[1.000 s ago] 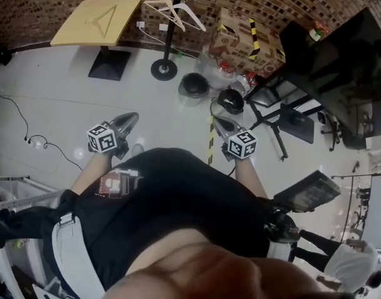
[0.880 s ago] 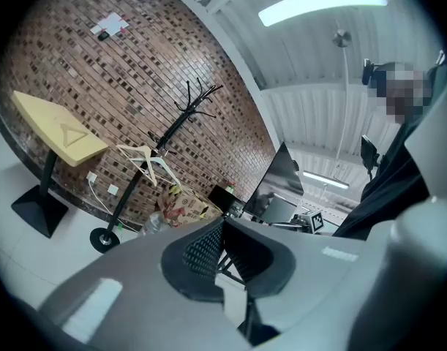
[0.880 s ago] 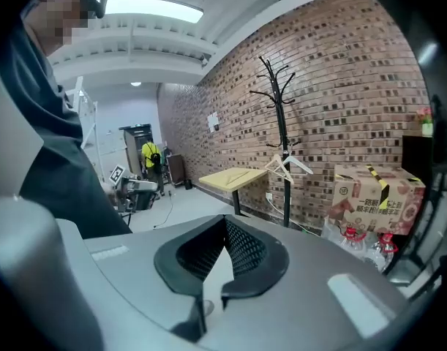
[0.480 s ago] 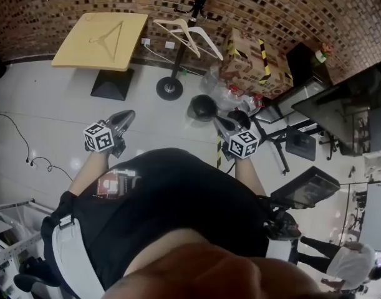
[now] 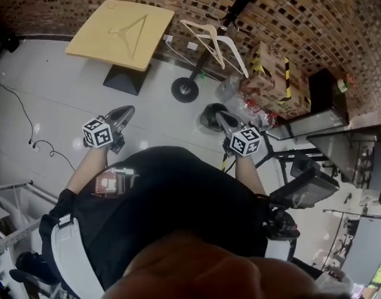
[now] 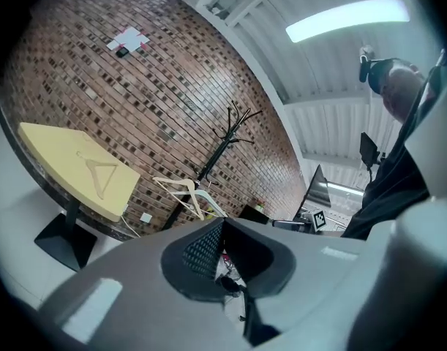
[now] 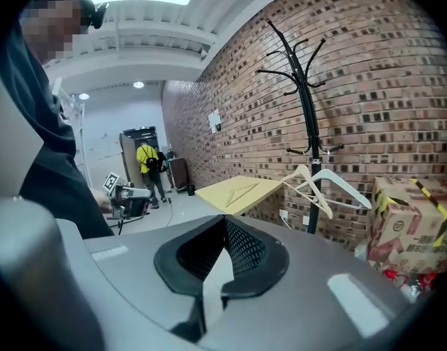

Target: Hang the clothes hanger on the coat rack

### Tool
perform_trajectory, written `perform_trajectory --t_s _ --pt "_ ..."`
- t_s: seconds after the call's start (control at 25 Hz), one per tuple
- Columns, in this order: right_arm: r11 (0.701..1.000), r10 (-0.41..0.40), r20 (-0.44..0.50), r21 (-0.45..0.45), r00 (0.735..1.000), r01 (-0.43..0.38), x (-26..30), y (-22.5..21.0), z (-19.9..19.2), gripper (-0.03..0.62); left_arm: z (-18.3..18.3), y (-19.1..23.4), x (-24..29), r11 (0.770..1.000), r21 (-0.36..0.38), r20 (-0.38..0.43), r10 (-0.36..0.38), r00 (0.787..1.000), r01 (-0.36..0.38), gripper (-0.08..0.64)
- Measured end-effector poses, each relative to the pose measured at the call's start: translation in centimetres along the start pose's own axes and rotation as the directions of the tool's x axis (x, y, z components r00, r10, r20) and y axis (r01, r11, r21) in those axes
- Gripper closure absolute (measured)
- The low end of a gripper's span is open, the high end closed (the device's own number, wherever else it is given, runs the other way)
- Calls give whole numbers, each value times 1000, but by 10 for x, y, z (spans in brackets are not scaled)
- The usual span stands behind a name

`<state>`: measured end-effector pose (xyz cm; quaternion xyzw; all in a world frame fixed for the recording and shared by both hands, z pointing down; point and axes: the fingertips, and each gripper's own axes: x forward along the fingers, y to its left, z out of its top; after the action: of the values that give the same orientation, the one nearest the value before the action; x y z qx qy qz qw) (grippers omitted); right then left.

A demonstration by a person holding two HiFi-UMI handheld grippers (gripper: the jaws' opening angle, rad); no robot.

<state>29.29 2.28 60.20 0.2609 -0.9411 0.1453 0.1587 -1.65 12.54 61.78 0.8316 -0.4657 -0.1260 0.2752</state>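
Note:
A wooden clothes hanger (image 5: 131, 32) lies flat on the yellow square table (image 5: 96, 23) by the brick wall; it also shows as a hanger (image 6: 99, 175) and a hanger (image 7: 241, 189) in the gripper views. Right of the table stands the black coat rack (image 5: 206, 58), with a wooden and a white hanger (image 5: 218, 39) on it. My left gripper (image 5: 123, 112) and right gripper (image 5: 222, 121) are held out at waist height, well short of the table and rack. Both are shut with nothing between the jaws: left gripper (image 6: 222, 221), right gripper (image 7: 224, 218).
A taped cardboard box (image 5: 274, 83) and bagged clutter sit right of the rack's round base (image 5: 186, 90). Two dark helmet-like things (image 5: 210, 114) lie on the floor ahead of the right gripper. A black desk (image 5: 308, 189) stands at right, a cable (image 5: 40, 147) at left. A person in yellow (image 7: 146, 163) stands far off.
The whole view has shifted: the table, rack and box now sit further right and closer. Both grippers have travelled along with the body, still shut and empty.

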Motion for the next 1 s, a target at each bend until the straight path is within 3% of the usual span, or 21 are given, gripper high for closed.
perform_trajectory --t_s 0.2,0.36,0.48,0.64,0.8,1.0 --pt "989 136 -12 -48 991 -136 63 -24 24 578 17 32 15 995 12 49 100 994 -100 560" --pt "960 255 -47 -111 966 -258 118 -55 49 578 44 57 40 979 11 116 199 973 -201 560" --pt "924 346 -69 -150 936 -352 154 -72 78 577 60 65 64 966 7 147 254 956 -258 560" --pt "853 467 -97 -214 879 -476 205 -78 111 577 78 77 83 943 -14 197 329 924 -333 560" --pt "802 522 -157 -245 838 -545 251 -74 121 577 84 86 91 927 -17 205 369 906 -374 560" --pt "769 548 -234 -236 803 -594 304 -54 114 577 92 120 74 909 -49 234 413 880 -414 560"
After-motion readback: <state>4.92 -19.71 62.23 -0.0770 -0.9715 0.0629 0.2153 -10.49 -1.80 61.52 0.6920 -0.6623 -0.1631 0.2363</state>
